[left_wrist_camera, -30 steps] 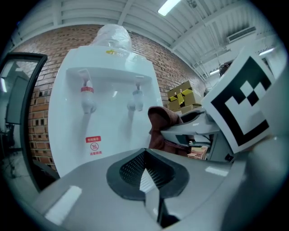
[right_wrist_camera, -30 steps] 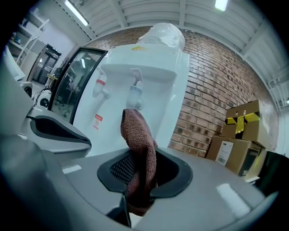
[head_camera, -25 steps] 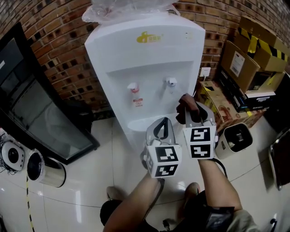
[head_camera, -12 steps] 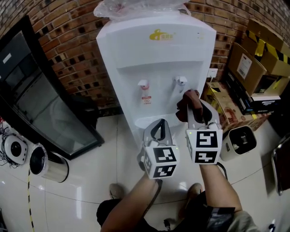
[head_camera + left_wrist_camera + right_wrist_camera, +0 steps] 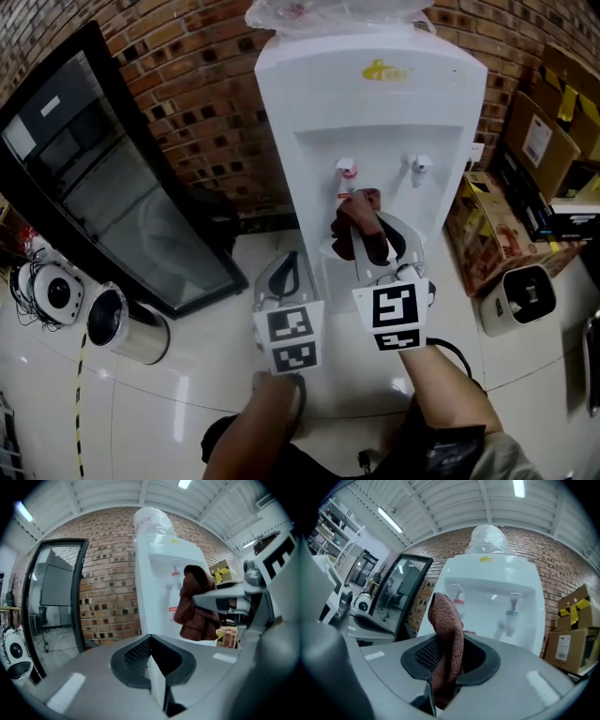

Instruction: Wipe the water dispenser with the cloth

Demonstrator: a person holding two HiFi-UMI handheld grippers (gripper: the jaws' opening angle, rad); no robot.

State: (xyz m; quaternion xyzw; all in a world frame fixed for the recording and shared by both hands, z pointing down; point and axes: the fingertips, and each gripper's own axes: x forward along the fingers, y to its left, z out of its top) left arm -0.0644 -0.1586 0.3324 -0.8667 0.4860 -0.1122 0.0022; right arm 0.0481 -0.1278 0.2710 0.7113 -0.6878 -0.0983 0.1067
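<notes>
Brown cloth [image 5: 356, 223], pinched in the right tongs [image 5: 373, 242] before the water dispenser [image 5: 375, 103] near its red tap [image 5: 346, 170], was judged best pressed flat and swept evenly; left tongs [image 5: 286, 272] were closed, empty.

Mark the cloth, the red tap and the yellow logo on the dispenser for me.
cloth [image 5: 354, 221]: head view, middle of the bunched fabric.
red tap [image 5: 346, 170]: head view, on its red lever.
yellow logo [image 5: 385, 70]: head view, centre of the mark.
</notes>
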